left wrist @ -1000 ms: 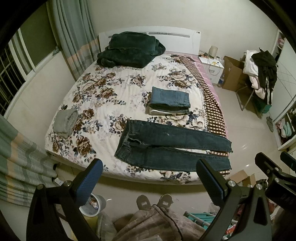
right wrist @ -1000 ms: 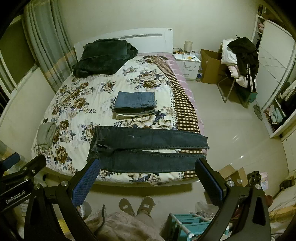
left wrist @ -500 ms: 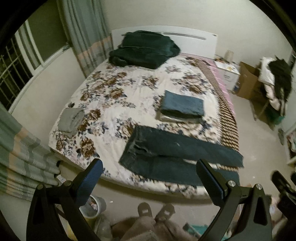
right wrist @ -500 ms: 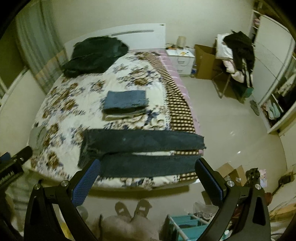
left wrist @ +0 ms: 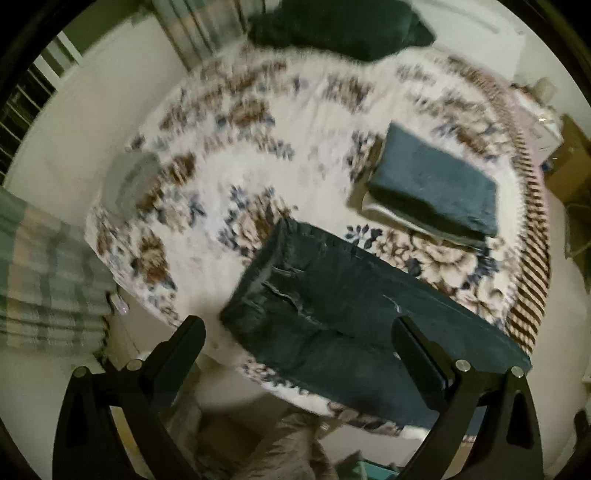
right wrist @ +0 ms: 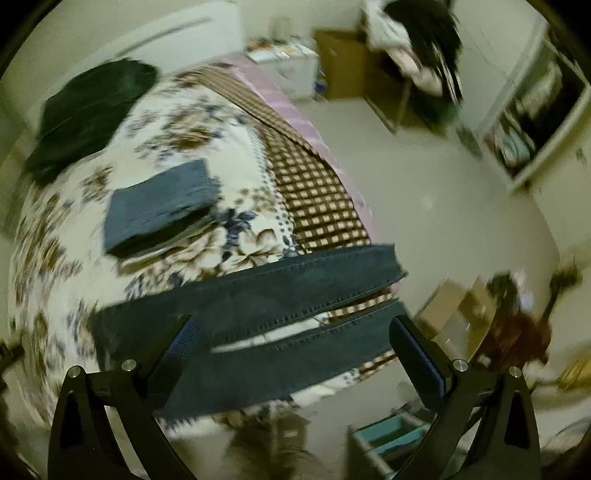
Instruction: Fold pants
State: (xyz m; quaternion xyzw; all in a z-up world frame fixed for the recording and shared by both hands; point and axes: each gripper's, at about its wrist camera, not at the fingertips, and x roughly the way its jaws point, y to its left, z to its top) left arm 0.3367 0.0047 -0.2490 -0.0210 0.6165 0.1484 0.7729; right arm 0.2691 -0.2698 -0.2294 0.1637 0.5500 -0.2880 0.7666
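Note:
Dark blue jeans [left wrist: 332, 306] lie flat across the near edge of a floral bedspread [left wrist: 258, 155], waistband to the left, legs running right. In the right wrist view the two jean legs [right wrist: 280, 314] end near the bed's right side. My left gripper [left wrist: 299, 343] hangs open above the waistband end, holding nothing. My right gripper [right wrist: 295, 343] is open over the leg ends, also holding nothing. Both views are blurred by motion.
A stack of folded jeans [left wrist: 436, 188] sits mid-bed behind the flat pair. A dark green blanket [left wrist: 343, 22] lies at the headboard and a small grey garment [left wrist: 129, 181] at the left edge. Boxes [right wrist: 454, 314] and a teal basket [right wrist: 391, 435] stand on the floor at right.
Both grippers have moved forward and down toward the bed, the left toward the waistband, the right toward the leg ends. The jeans have not moved.

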